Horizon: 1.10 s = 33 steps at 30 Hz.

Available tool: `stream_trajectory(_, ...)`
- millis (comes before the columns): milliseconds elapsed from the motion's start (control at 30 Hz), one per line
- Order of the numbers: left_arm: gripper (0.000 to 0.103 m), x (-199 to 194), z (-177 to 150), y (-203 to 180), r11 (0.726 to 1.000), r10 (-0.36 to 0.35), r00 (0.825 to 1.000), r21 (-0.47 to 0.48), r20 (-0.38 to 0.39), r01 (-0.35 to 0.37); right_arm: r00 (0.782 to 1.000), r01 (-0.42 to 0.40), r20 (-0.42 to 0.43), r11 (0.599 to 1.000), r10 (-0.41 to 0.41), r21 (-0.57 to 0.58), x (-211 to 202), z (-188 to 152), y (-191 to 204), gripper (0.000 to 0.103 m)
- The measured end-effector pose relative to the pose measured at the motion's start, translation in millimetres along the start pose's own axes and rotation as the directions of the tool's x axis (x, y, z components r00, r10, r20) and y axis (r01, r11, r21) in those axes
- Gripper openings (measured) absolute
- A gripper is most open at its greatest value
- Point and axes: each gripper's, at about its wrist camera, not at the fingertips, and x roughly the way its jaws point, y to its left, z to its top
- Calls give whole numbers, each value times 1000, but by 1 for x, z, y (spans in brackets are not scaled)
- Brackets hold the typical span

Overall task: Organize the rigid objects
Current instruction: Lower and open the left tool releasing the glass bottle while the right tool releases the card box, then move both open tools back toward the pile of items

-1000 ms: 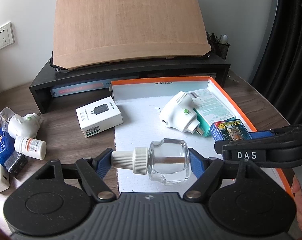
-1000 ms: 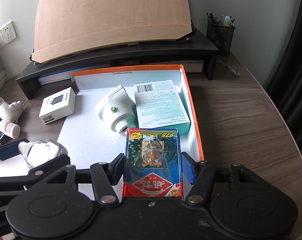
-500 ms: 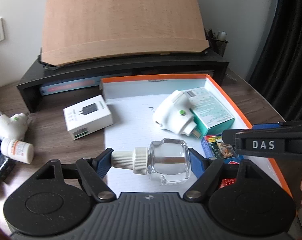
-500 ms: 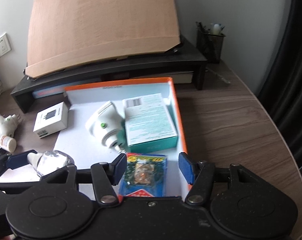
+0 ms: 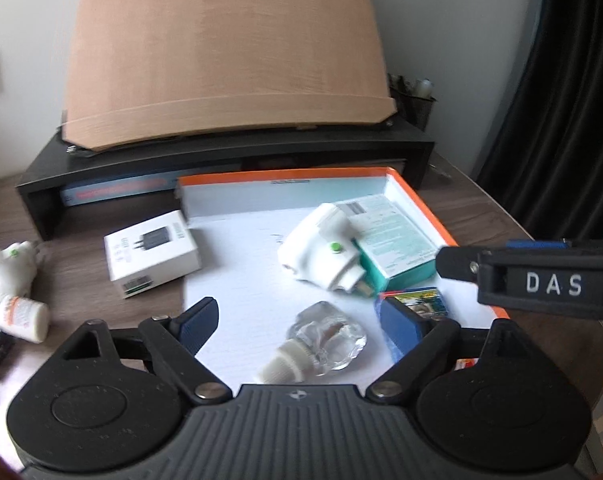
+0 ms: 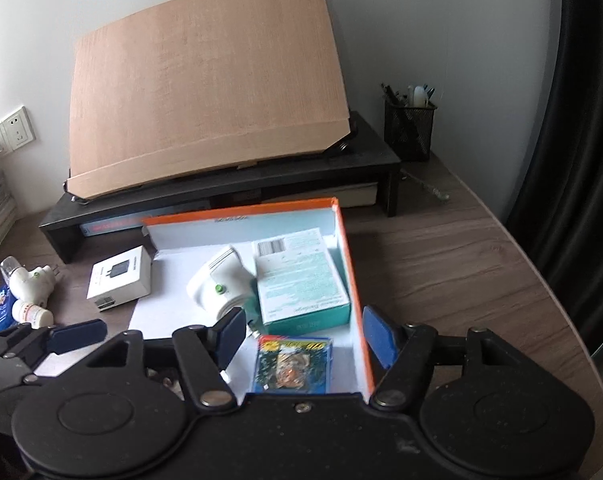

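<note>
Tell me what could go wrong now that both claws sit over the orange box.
1. The glass bottle lies on its side between the left claw's open pads; being round, it may roll.
2. The right claw crowds the left one over the orange box; they could collide on withdrawal.
3. The card pack lies near the white plug; a careless retreat might nudge either.

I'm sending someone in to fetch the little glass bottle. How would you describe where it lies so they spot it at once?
Find the shallow orange-edged box on the desk in front of the black monitor stand. On its white floor, at the near edge, lies the clear glass bottle on its side, white screw cap towards you. It is the only see-through thing there; its neighbours are a white plug-in device and a card pack.
</note>
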Motion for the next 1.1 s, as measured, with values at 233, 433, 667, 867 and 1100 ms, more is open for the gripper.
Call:
stream_trajectory(233, 90, -21, -6, 29, 995, 82, 997, -51, -10, -82, 999, -40, -29, 999, 40, -8, -1, -8, 23, 79)
stream_trajectory(433, 91, -40, -15, 59, 986, 138, 990, -91, -19, -139, 996, -75, -49, 996, 73, -40, -4, -16, 55, 80)
stream_trajectory(667, 92, -68, -27, 96, 967, 221, 975, -130, -17, -221, 990, -128, -61, 990, 124, -65, -10, -24, 94, 80)
stream_trajectory(867, 96, -87, -43, 140, 910, 360, 932, -207, -36, -360, 986, -160, -67, 983, 155, -92, -16, -31, 122, 80)
stream_trajectory(1100, 98, -86, -53, 190, 833, 484, 872, -269, -73, -484, 984, -165, -83, 981, 157, -101, -17, -39, 141, 80)
